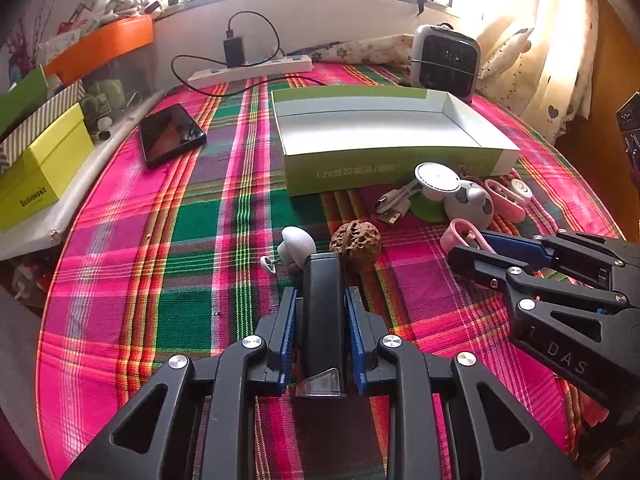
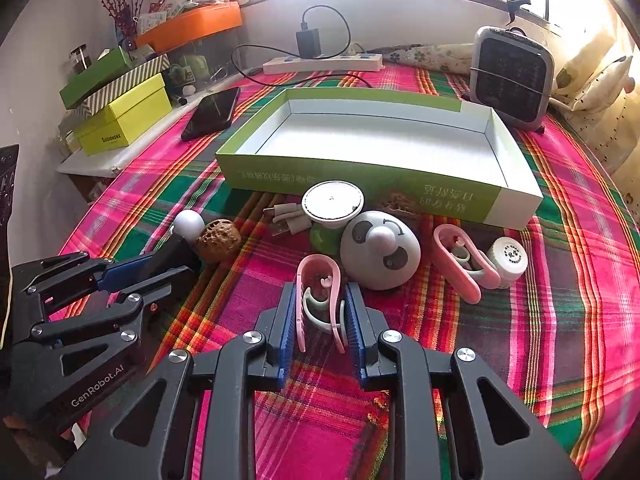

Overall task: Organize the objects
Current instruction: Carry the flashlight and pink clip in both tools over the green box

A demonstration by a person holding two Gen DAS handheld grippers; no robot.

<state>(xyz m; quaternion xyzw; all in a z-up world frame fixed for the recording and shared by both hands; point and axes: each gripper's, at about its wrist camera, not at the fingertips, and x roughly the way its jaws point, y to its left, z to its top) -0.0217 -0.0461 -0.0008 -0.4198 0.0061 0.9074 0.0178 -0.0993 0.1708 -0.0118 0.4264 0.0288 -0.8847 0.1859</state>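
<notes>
Plaid cloth (image 2: pixel 520 320); pink clip (image 2: pixel 320 304) between fingers (image 2: pixel 286 332)

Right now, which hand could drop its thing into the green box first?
Probably the right. The right gripper is shut on a pink clip, with the green box just beyond the toys ahead. The left gripper, shut on a black stick-shaped thing, sits further left, with the box's near corner ahead.

Pink-green plaid cloth (image 1: pixel 200 208); green-white box (image 1: pixel 392 168).
</notes>
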